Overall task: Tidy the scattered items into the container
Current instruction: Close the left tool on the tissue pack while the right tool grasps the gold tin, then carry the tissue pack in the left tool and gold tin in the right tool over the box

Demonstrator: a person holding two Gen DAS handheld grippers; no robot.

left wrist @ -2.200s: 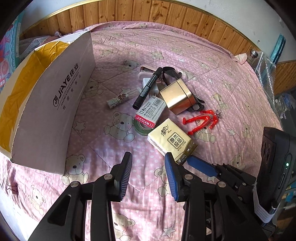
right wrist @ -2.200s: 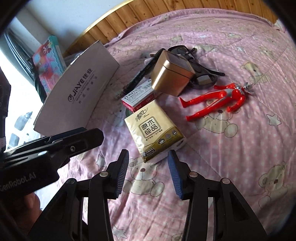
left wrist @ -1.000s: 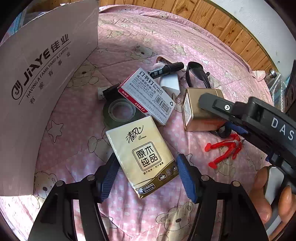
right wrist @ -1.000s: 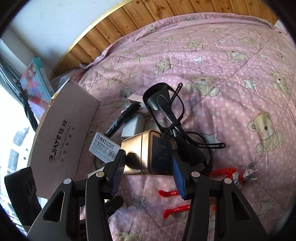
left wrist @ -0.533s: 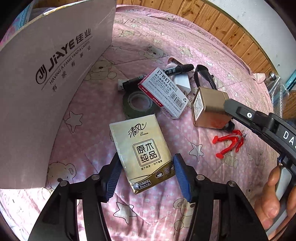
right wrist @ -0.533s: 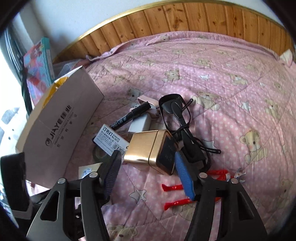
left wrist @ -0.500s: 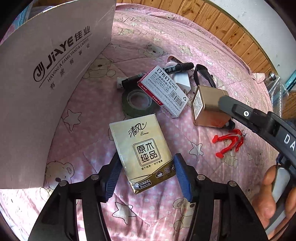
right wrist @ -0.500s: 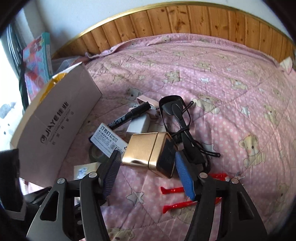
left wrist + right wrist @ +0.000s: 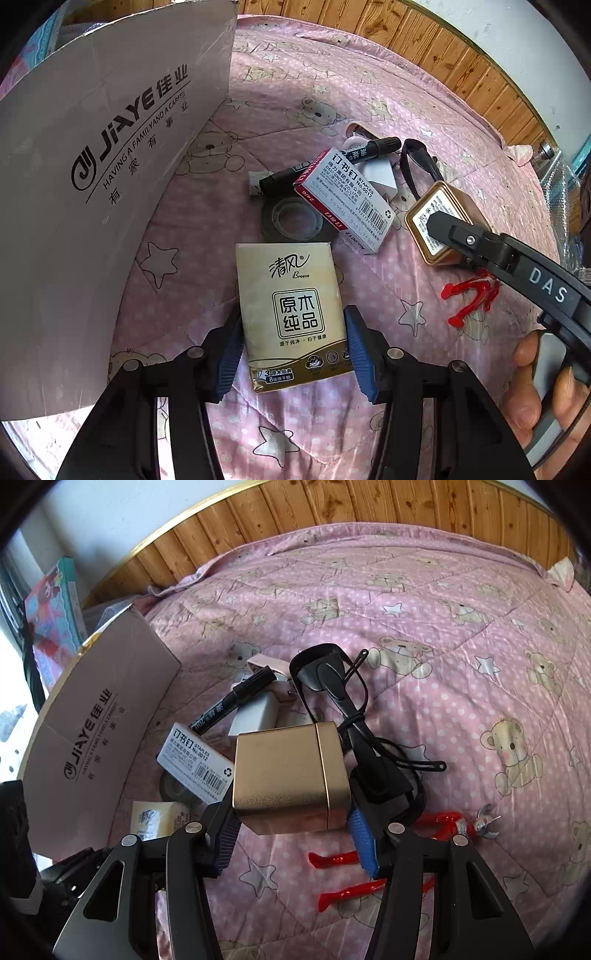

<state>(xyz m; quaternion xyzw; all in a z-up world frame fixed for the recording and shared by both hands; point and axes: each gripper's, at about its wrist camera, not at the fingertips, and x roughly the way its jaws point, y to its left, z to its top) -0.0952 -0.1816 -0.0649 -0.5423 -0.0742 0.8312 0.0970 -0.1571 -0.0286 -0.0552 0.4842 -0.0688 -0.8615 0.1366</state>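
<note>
Nearest to us, our left tool [image 9: 293, 354] pinches the near end of a tissue pack [image 9: 291, 314], one blue pad [image 9: 229, 356] pressed on each long side. The pack lies flat on the pink bear-print bedspread [image 9: 388, 110]. Our right tool [image 9: 291, 834] pinches a gold tin [image 9: 290, 775], with blue pads [image 9: 364, 834] against its left and right faces; we cannot tell whether the tin sits on the bed or is lifted. A hand [image 9: 543, 387] grips that tool's handle at the right edge of the left view.

Just right of the tin lies a red toy figure [image 9: 373, 856]. Just beyond the tissue pack a roll of dark tape [image 9: 295, 221] lies flat, and a staple box [image 9: 343, 201] rests partly on its right side. A black marker [image 9: 332, 162] runs behind the staple box, over a white block [image 9: 378, 177]. Black glasses [image 9: 328, 679] lie tangled with a black cord [image 9: 410, 762] just beyond the tin.

At left stands the cardboard box [image 9: 92, 155], the container, its printed side facing the pile, near but apart from it. Wood panelling [image 9: 332, 509] lines the far edge of the bed.
</note>
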